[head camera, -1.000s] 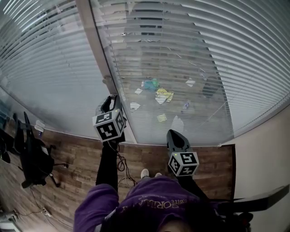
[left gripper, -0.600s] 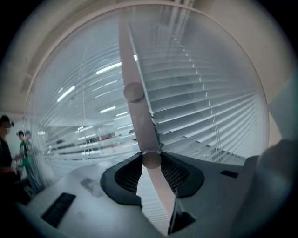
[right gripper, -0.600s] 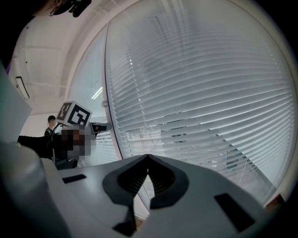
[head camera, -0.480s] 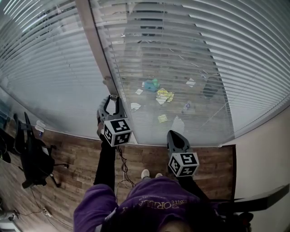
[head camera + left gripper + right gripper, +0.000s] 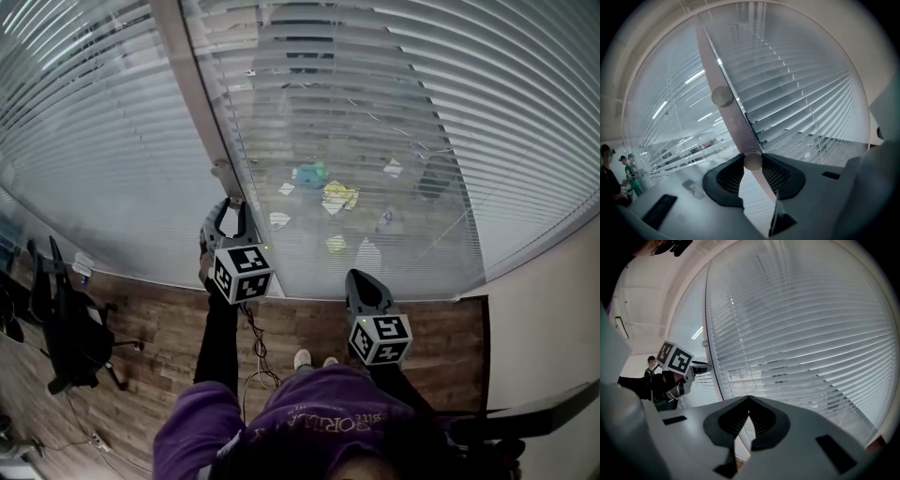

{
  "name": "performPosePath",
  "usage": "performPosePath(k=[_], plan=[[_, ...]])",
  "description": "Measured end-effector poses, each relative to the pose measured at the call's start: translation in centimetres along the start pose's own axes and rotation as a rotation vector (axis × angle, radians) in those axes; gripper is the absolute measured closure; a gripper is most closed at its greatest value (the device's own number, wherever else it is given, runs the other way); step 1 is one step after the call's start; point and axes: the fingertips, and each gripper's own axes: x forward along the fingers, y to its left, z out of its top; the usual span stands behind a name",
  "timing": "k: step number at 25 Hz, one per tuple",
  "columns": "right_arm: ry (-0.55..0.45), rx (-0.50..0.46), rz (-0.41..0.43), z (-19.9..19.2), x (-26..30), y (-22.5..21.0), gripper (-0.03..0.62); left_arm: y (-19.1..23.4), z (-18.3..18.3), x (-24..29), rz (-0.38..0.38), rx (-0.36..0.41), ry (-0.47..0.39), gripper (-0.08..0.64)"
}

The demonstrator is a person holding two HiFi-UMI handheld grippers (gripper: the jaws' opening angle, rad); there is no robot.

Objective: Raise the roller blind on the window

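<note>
A: Biggest first. How does the blind look?
B: The blind [image 5: 375, 122] covers the whole right pane and hangs fully down to the window's bottom edge. Its thin horizontal slats are pale grey-white and tilted a little, so the ground outside shows through in strips. A second slatted blind [image 5: 84, 141] covers the pane to the left and looks the same.
A: Between the two?
B: A flat beige post [image 5: 199, 103], smooth, running from top to bottom. A thin cord [image 5: 806, 110] hangs down across the slats of the right one.
A: Below the window?
B: Brown wood-plank floor [image 5: 159, 347], matte. A black office chair [image 5: 70, 333] stands at far left, well apart from the person. A purple sleeve [image 5: 192, 422] shows at the bottom.
A: The claws?
B: The left claw [image 5: 230, 208] is raised against the lower part of the post, just beside the blind's left edge. Its dark ribbed jaws pinch a small round beige knob [image 5: 753, 161] that sits on the post. The right claw [image 5: 362, 279] is lower, in front of the bottom slats, and I can't tell if it touches them. Its jaws are pressed together, tips meeting, with nothing between. Each claw carries a white cube [image 5: 242, 272] with black square markers.
</note>
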Motion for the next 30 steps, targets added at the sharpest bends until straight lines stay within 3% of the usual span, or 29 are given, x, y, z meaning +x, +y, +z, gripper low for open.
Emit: performPosePath(k=[12,30], plan=[[-0.008,-0.014,0.012,0.5,0.4,0.5,0.594,0.1,-0.1,0.0,-0.035,-0.164,0.014,0.437],[-0.006,-0.015,0.015,0.7,1.2,0.9,0.594,0.4,-0.5,0.2,-0.05,-0.247,0.038,0.437]])
